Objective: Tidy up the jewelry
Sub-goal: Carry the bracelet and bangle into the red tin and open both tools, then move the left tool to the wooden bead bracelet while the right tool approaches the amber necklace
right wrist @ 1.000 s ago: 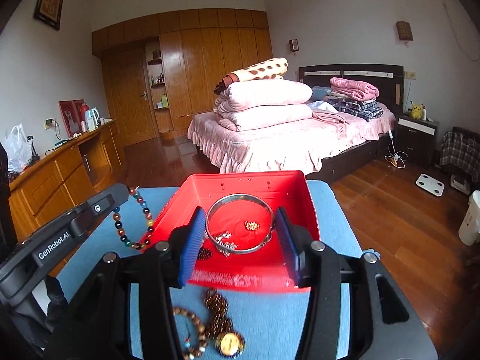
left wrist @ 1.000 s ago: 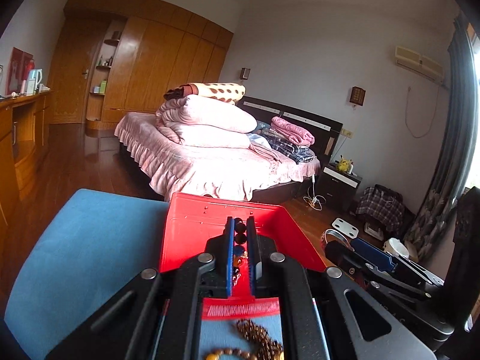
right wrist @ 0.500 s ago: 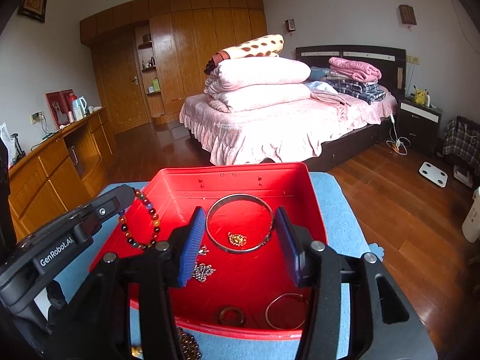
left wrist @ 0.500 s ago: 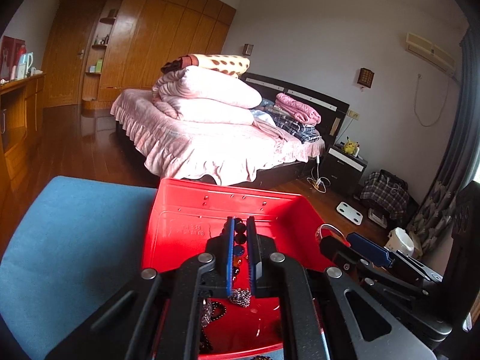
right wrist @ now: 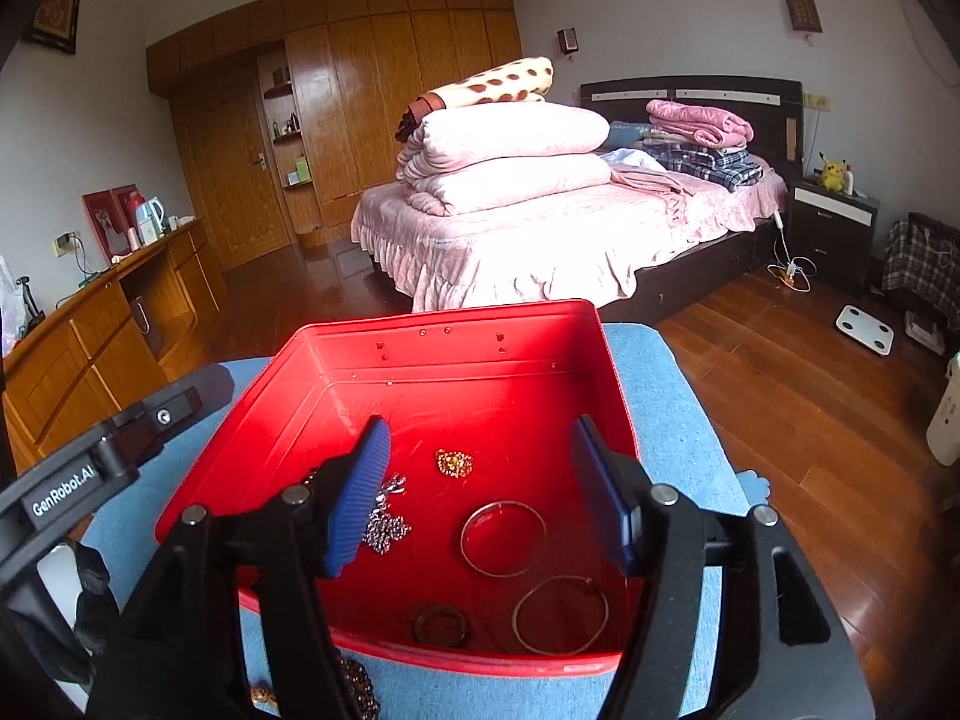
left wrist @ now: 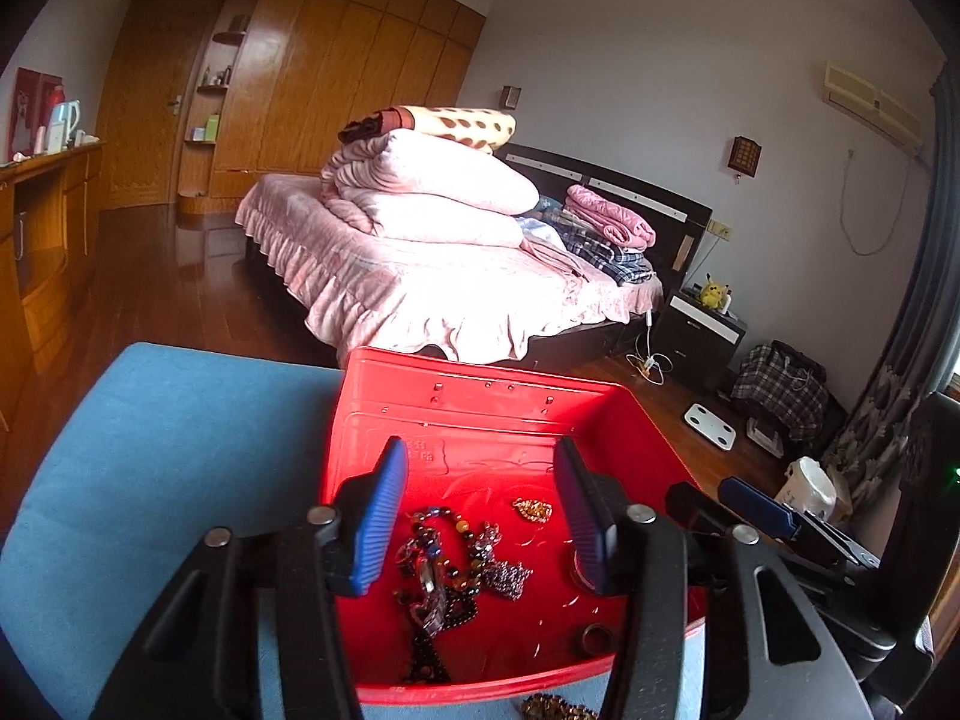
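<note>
A red tray sits on a blue cloth-covered table. My left gripper is open above the tray; a colourful bead bracelet lies tangled below it among dark chains. My right gripper is open and empty over the tray; a silver bangle lies on the tray floor below it, near a second thin bangle, a dark ring, a gold charm and a silver chain piece.
Brown bead strings lie on the cloth before the tray's near edge. The other gripper's body shows at the left of the right wrist view. A bed, wooden desk and wood floor lie beyond.
Both grippers moved forward over the tray and opened. The bead bracelet dropped from the left gripper and the silver bangle from the right; both now lie in the tray.
</note>
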{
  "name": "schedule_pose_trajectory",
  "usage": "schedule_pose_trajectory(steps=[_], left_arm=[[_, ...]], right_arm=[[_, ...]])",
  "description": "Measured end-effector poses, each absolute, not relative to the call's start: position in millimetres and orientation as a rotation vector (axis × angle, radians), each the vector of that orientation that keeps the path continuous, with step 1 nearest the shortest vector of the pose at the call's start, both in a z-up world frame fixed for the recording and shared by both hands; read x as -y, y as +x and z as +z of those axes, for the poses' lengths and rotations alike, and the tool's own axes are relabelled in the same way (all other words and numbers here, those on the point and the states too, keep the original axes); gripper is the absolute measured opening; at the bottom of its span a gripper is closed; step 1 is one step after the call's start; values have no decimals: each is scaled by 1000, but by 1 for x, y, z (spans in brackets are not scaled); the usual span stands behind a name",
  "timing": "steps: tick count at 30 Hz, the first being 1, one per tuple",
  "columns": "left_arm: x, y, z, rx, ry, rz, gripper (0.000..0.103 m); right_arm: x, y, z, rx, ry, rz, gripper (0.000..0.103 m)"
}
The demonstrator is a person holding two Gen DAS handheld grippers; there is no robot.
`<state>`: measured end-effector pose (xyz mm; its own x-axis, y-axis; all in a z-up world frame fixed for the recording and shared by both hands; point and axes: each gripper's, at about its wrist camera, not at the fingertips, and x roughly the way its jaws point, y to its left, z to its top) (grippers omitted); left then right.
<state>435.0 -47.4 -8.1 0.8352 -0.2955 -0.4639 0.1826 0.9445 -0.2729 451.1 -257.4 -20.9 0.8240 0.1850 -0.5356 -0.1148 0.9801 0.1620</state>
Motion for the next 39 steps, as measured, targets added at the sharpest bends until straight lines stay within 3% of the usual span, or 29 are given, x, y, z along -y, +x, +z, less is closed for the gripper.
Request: schedule_pose_trajectory(steps=[7,12,23,39], left_arm=[[35,389,2,-463,-165,-205,70],[30,351,6,-444,-140,-189,75],[28,283,18,-429,-119,-176,87],[-1,250,-29,-501,-113,-92,89]], right_arm=[[267,406,-13,-544,131,167,71],[265,369,-7,-526,138,191,75],[250,299,-3,-518,112,186,97],[238,279,-54,-642,118,161,98]])
